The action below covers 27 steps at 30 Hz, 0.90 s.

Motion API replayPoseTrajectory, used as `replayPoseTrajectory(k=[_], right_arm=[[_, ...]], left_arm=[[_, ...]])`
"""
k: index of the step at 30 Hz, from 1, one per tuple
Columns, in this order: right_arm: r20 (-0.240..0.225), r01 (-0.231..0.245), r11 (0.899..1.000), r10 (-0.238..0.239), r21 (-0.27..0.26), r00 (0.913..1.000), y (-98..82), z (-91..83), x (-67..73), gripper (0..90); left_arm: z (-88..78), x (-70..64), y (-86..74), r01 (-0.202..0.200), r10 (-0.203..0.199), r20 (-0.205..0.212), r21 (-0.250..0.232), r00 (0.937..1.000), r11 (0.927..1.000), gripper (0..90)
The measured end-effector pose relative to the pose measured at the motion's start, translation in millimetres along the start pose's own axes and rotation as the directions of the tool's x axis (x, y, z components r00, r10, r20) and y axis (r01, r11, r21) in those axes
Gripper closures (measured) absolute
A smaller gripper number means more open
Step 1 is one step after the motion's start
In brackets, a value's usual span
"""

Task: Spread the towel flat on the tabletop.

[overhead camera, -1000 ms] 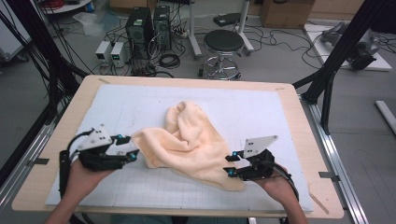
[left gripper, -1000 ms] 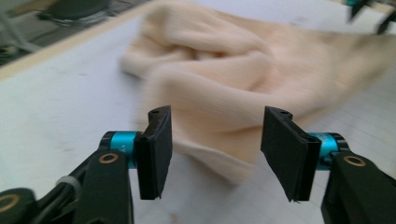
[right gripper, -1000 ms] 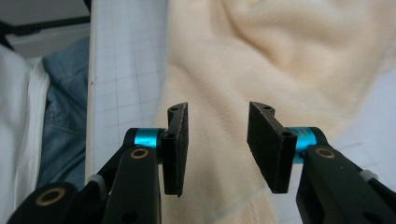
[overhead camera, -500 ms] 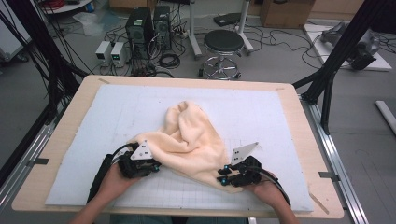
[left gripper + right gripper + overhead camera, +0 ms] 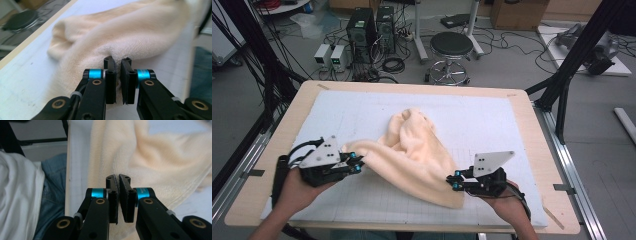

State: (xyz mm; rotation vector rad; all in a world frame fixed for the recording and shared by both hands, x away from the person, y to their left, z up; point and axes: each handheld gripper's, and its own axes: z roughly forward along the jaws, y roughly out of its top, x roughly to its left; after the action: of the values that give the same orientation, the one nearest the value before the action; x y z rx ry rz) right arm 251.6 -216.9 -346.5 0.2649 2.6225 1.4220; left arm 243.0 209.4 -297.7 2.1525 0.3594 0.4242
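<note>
Lying crumpled, cream fleecy towel (image 5: 414,152) stretches between both grippers.

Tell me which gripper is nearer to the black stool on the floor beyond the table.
Right, narrowly. The right gripper sits at the towel's near corner, almost straight below the stool; the left gripper grips the towel's left edge, farther sideways.

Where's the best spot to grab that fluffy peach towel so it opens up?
Probably the hemmed edge, at two well-separated corners, coming in low from the near side. The towel lies crumpled on the white mat. The left gripper and right gripper already pinch opposite near edges.
</note>
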Motion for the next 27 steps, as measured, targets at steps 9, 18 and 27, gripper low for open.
replayPoseTrajectory(k=[9, 18, 27], right_arm=[[0.12, -0.04, 0.998, 0.033, 0.051, 0.9922, 1.8, 10.2, -29.2, 86.0], [0.202, -0.221, 0.967, 0.193, 0.126, 0.9601, -32.7, 54.0, -103.3, 78.3], [0.196, -0.18, 0.983, 0.17, 0.032, 0.9657, -25.4, 22.0, -77.5, 63.5]], left_arm=[[46.5, 43.7, -20.2, 0.099, -0.1, 0.004, 0.111, 0.995, 0.9889, 82.9], [106.1, 88.6, -47.8, 0.288, -0.276, -0.094, 0.164, 0.9567, 0.9435, 64.8], [57.2, 68.6, -48.7, 0.229, -0.223, -0.087, 0.066, 0.9708, 0.9711, 51.2]])
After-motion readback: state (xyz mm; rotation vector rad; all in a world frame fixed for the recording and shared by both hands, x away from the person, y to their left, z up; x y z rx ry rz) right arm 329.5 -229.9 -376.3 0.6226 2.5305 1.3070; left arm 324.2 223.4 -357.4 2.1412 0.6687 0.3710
